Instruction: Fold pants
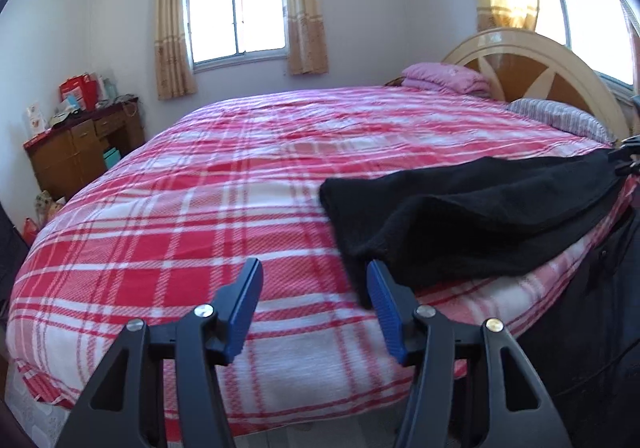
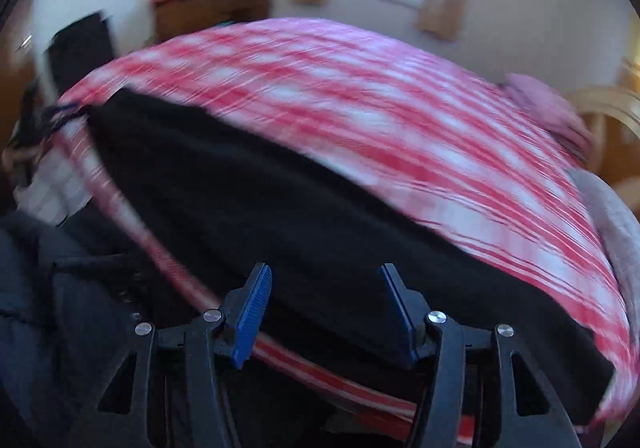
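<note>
Black pants [image 1: 472, 216] lie stretched along the near edge of a bed with a red and white plaid blanket [image 1: 224, 184]. My left gripper [image 1: 314, 268] is open, just left of the pants' near end, its right finger touching or beside the cloth. In the right wrist view, which is motion-blurred, the pants [image 2: 280, 200] fill the middle, and my right gripper [image 2: 324, 272] is open just above them at the blanket's [image 2: 400, 128] near edge. The right gripper [image 1: 624, 162] also shows at the pants' far end in the left wrist view.
A wooden headboard [image 1: 540, 60], folded pink bedding [image 1: 444, 76] and a striped pillow [image 1: 560, 116] sit at the bed's head. A cluttered wooden desk [image 1: 80, 144] stands by the far wall under a window. A person's dark jacket [image 2: 52, 308] is by the bed edge.
</note>
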{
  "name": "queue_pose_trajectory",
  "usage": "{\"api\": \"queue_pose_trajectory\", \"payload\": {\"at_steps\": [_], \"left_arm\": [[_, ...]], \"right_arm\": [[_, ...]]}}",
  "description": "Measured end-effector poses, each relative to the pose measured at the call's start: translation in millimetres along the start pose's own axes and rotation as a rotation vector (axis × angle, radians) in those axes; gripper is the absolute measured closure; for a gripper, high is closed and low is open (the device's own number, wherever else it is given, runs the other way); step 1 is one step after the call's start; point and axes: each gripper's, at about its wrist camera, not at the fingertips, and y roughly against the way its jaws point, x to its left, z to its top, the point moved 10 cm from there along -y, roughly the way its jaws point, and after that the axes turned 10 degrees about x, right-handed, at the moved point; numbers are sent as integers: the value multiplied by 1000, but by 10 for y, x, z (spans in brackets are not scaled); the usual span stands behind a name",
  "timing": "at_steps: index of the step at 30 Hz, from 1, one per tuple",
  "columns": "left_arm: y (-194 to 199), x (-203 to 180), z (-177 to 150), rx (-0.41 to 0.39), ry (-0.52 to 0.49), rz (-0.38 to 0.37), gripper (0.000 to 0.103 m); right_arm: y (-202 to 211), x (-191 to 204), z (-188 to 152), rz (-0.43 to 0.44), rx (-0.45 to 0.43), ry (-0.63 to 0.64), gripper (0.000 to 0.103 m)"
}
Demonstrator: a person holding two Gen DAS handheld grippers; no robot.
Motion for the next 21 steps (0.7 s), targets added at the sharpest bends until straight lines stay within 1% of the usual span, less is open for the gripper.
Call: {"api": "queue_pose_trajectory", "payload": {"at_steps": [1,3,5,7,8,9,10,12,14,17,18,20,21], "left_arm": [[7,-61,21,-8,-12,-19,45],[26,-165,51,-16,-50,-33,45],[40,-201,58,-12,-67,-34,45],[81,-184,68,-22,-44,-48,45],[98,-189,76,-30,-33,-56,45],[113,-207,83,-38,-23,-72,45],[116,-244,96,-43,-17,-93,45],[100,-318,122,-41,-28,-102,45],[99,-391,124,-25,-47,-116,45],[139,-457,84,5,-59,-143,45],[149,-477,51,18,-59,-151,45],[166,-501,-11,29,-74,-130,45],[165,-523,-39,31,-85,-123,45]], "right_arm": [[-115,183,41,12,16,55,46],[-263,335,81,20,37,101,46],[-342,395,106,40,43,105,46],[-388,403,111,39,54,112,46],[-412,407,111,30,57,118,49],[-428,399,102,21,60,124,56],[-458,393,89,9,69,133,59],[-514,392,53,-4,95,152,65],[-573,389,9,-28,114,169,68],[-557,387,-4,-30,109,182,70],[-540,377,-6,-28,108,178,76],[-540,380,6,-17,103,168,83],[-557,395,17,-12,103,164,84]]}}
